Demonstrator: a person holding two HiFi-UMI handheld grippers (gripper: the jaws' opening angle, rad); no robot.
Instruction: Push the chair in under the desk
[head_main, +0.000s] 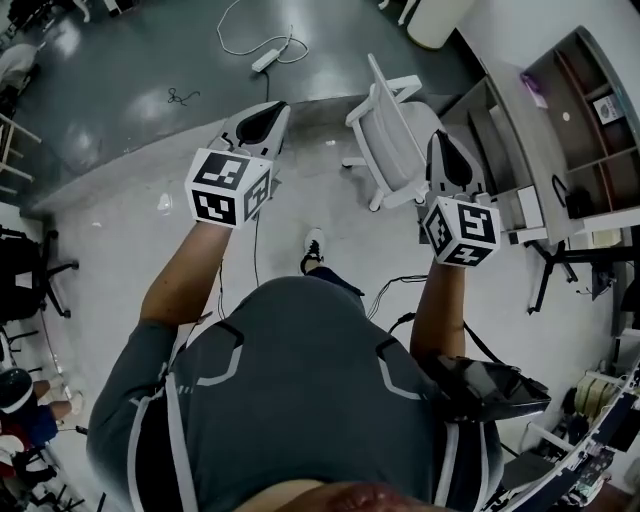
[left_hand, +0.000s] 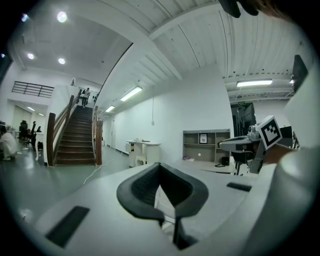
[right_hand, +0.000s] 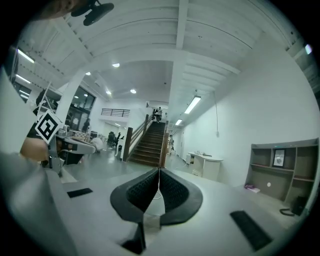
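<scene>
A: Where is the chair?

B: A white office chair (head_main: 392, 138) stands on the pale floor (head_main: 120, 230) ahead of the person, seen from above. It is just to the left of the grey tabletop (head_main: 512, 128) at the right edge of the head view, beside it and not under it.

A: And the tongs?

B: The person holds one in each hand, arms stretched forward. The left tongs (head_main: 268, 112) hang over open floor, well left of the chair. The right tongs (head_main: 441, 142) overlap the chair's right side in the head view. I cannot tell whether they touch it.

A: Open or closed?

B: Both closed. In the left gripper view the two dark pads (left_hand: 145, 187) meet at their tips with nothing between them. The right gripper view shows the same, pads (right_hand: 142, 189) pressed together and empty.

A: What else is around?

B: A grey shelf unit (head_main: 590, 100) stands behind the tabletop. A white power strip (head_main: 265, 60) with its cable lies on the darker floor farther off. Both gripper views look across a bright hall toward a staircase (right_hand: 150, 142). The person's shoe (head_main: 313, 245) shows below the chair.
</scene>
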